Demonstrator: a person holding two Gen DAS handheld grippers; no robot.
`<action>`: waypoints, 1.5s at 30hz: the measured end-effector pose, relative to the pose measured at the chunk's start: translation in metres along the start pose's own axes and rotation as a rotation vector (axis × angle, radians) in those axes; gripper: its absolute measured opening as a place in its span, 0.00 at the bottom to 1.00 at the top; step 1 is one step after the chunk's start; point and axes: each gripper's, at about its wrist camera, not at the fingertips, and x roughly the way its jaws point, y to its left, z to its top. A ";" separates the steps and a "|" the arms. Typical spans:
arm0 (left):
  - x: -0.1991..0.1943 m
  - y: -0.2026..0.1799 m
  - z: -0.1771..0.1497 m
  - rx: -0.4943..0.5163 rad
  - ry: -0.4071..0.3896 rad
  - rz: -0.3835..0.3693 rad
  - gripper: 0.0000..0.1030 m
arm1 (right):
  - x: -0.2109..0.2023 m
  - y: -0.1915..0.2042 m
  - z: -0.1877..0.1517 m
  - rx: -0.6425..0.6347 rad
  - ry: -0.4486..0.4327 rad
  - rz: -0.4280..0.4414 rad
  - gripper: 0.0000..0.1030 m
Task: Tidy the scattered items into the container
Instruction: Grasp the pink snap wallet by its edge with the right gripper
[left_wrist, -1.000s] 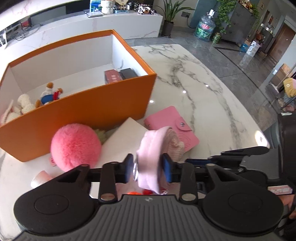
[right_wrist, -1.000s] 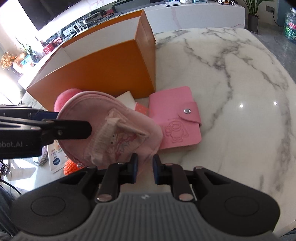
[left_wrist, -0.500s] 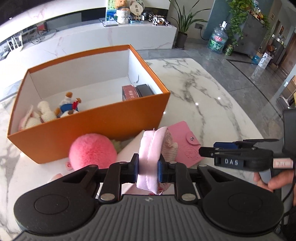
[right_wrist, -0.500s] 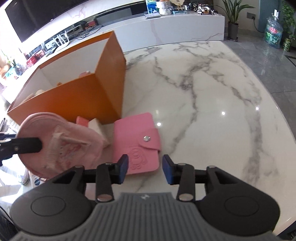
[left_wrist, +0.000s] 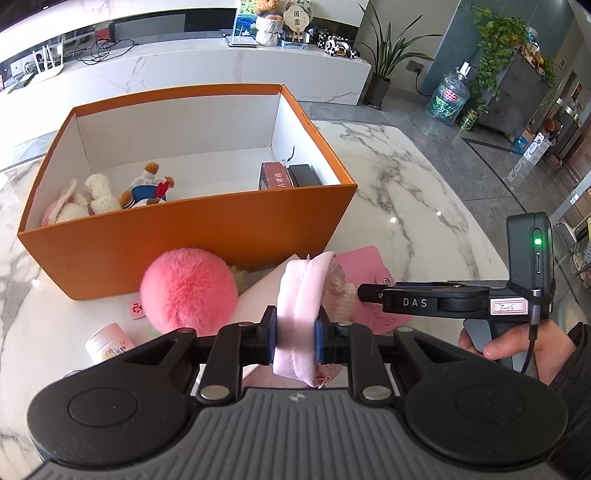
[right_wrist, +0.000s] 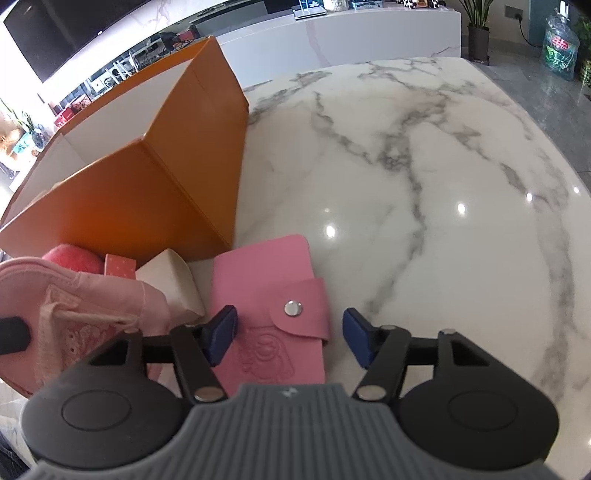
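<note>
Pouch handed over to the left gripper

The left gripper (left_wrist: 295, 339) now pinches the pink pouch (left_wrist: 301, 295) tightly, above the table (right_wrist: 424, 206) in front of the orange box (left_wrist: 192, 229). The right gripper (right_wrist: 290, 338), closed on the pouch a second ago, has let go and is opening, empty, above the pink wallet (right_wrist: 269, 295).
</note>
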 end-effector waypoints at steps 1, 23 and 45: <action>0.000 0.000 -0.001 -0.004 0.000 -0.001 0.21 | -0.001 -0.001 0.000 0.011 0.002 0.003 0.50; 0.013 -0.023 -0.025 -0.067 0.022 -0.017 0.21 | -0.069 0.066 -0.057 -0.466 -0.085 -0.306 0.34; 0.011 -0.020 -0.034 -0.112 0.031 -0.038 0.21 | -0.083 0.064 -0.080 -0.146 -0.047 -0.022 0.30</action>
